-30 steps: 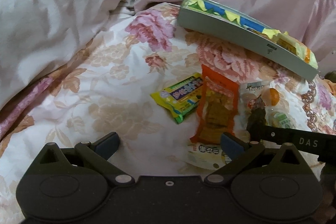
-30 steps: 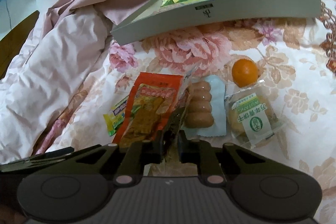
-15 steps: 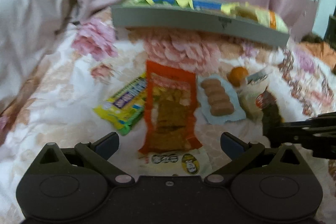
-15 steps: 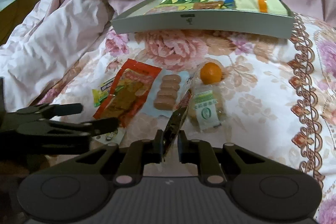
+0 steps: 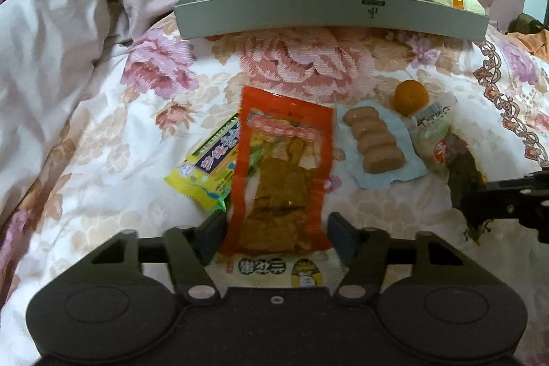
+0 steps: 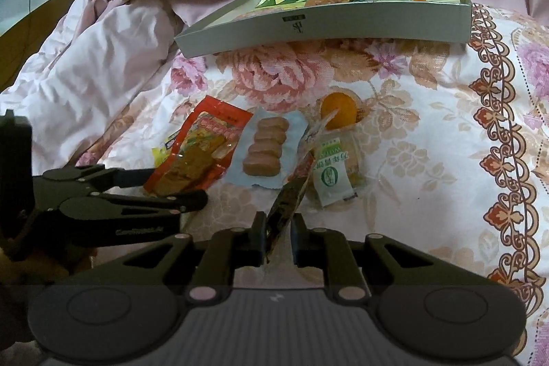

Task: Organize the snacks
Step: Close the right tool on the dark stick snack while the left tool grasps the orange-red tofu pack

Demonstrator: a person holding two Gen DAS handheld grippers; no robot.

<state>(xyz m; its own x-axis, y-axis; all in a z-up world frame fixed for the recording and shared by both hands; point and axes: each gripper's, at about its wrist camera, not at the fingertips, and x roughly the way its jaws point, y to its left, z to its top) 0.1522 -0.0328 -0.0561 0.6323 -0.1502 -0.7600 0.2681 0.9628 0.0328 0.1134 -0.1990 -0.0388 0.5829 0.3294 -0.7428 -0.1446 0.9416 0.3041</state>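
A grey snack box (image 5: 329, 18) lies at the back of the bed, also in the right wrist view (image 6: 343, 23), with packets inside. In front lie an orange-red tofu packet (image 5: 281, 174), a yellow packet (image 5: 209, 167), a blue-wrapped row of sausages (image 5: 375, 143), an orange (image 5: 411, 93) and a white packet (image 5: 274, 270). My left gripper (image 5: 276, 234) is open, its fingers either side of the tofu packet's near end. My right gripper (image 6: 278, 228) is shut on a dark snack packet (image 6: 288, 198), held above the bed, also seen in the left wrist view (image 5: 463, 174).
A green-and-white pastry packet (image 6: 334, 174) lies by the orange (image 6: 338, 115). A crumpled pink quilt (image 5: 61, 57) rises at the left and behind the box. The floral bedspread (image 6: 446, 160) stretches right of the snacks.
My left gripper has swung right, moved forward over the tofu packet and narrowed its opening. My right gripper has lifted back with the dark packet.
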